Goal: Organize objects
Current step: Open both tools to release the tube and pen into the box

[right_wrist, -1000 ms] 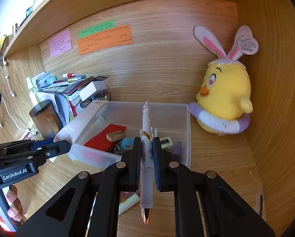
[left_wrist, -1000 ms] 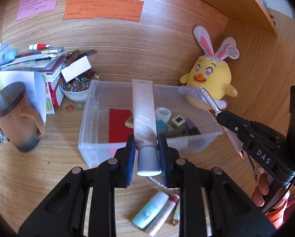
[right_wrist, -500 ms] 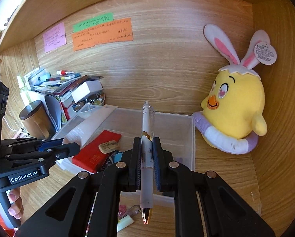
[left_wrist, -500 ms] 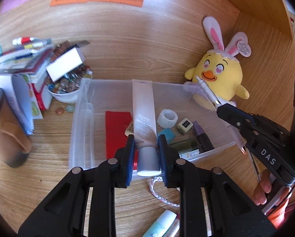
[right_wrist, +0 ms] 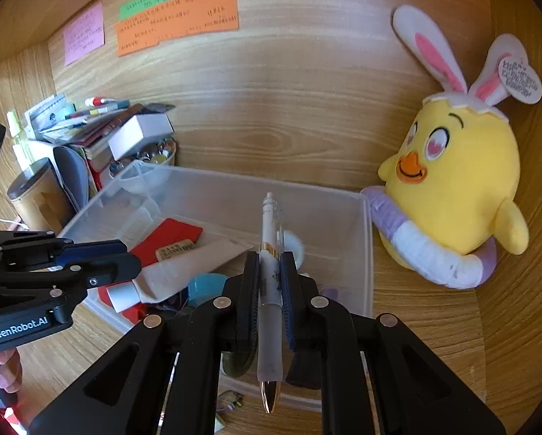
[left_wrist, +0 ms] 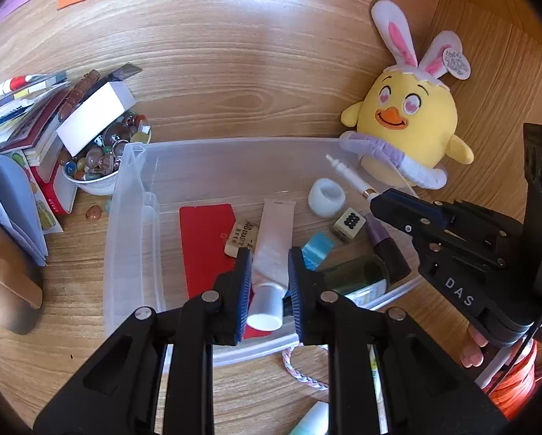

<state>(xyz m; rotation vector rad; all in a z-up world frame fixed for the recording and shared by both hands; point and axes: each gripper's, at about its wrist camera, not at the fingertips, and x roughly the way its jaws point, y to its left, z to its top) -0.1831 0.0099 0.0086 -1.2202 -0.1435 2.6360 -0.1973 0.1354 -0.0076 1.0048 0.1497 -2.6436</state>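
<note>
A yellow chick plush (left_wrist: 410, 127) sits just beside the clear plastic bin (left_wrist: 125, 217) (an eraser (left_wrist: 241, 237), die (left_wrist: 350, 222) and red card (left_wrist: 205, 243) lie inside). Over it, the left gripper (left_wrist: 269, 282) pinches a pale cream tube (left_wrist: 272, 250), cap toward the camera. The right gripper (right_wrist: 271, 282) clamps a white pen (right_wrist: 271, 290) lengthwise, its gold tip pointing back.

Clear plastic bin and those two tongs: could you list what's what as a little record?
container: clear plastic bin on wooden desk
left tongs: around white squeeze tube, which is over the bin; grip or release unclear
right tongs: shut on white pen with gold tip
in bin: red flat card, white tape roll
beside bin: yellow chick plush with bunny ears
</note>
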